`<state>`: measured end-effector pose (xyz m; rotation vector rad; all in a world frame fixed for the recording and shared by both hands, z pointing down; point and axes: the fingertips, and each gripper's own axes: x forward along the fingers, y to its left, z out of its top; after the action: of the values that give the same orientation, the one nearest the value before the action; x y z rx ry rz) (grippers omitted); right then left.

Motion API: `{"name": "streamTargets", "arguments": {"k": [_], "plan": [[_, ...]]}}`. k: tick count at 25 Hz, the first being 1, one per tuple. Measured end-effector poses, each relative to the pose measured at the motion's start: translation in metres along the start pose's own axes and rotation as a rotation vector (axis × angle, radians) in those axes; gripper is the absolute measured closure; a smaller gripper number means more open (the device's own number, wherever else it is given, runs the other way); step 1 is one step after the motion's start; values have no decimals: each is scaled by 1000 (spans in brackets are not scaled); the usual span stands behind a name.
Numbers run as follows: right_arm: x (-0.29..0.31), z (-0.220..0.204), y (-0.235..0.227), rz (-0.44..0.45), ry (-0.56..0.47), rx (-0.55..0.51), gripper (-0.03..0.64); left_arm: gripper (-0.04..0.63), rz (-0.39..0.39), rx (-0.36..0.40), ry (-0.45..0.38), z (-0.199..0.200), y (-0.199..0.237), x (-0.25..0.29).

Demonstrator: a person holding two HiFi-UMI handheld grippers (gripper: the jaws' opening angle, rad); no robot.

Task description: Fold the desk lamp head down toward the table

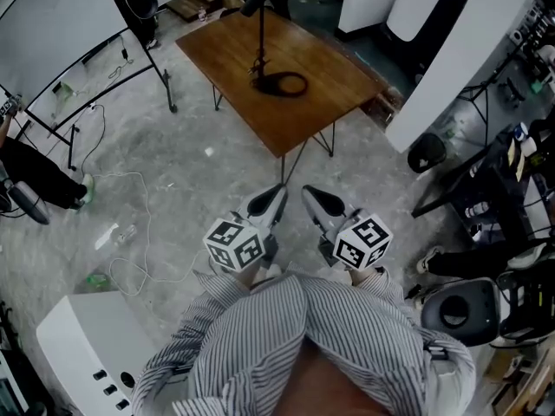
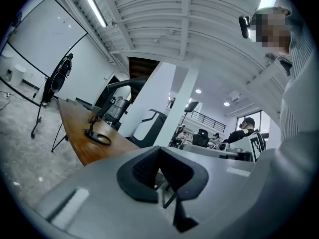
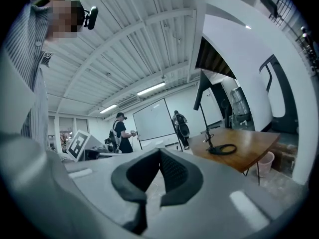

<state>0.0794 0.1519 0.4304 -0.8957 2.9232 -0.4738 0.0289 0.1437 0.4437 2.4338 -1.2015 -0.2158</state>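
Observation:
A black desk lamp (image 1: 260, 37) stands on the wooden table (image 1: 334, 72) at the top of the head view. It has a ring-shaped base (image 1: 289, 84), a thin upright stem and a long head raised at the top. Both grippers hang close to the person's striped shirt, well short of the table. My left gripper (image 1: 272, 199) and right gripper (image 1: 312, 196) are shut with nothing between the jaws. The lamp (image 2: 98, 136) sits far off to the left in the left gripper view, beyond the gripper (image 2: 159, 152). In the right gripper view the lamp (image 3: 223, 149) is far to the right of the gripper (image 3: 159, 154).
A whiteboard on a stand (image 1: 61, 33) stands left of the table, with cables (image 1: 130, 232) lying on the concrete floor. A white machine (image 1: 78, 345) is at the lower left. Dark chairs and equipment (image 1: 473, 306) crowd the right. A white partition (image 1: 473, 55) rises beyond the table.

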Motion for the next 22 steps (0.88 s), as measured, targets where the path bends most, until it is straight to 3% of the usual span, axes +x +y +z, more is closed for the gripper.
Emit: {"name": "streamTargets", "arguments": {"k": [5,11,17,22], "plan": [[-8,16,-18,24,-97,37,615,594,-2,8,-17,2,2,15],[3,10,-47,3,-70,65,615,594,11,-41,-11,-9,19,38],[58,26,-102,-31,-49,3,615,594,-2,-9,-23,14,77,79],[127,54,-153,-96,-53,-20,615,594,-47,6,-9,58,138,131]]}}
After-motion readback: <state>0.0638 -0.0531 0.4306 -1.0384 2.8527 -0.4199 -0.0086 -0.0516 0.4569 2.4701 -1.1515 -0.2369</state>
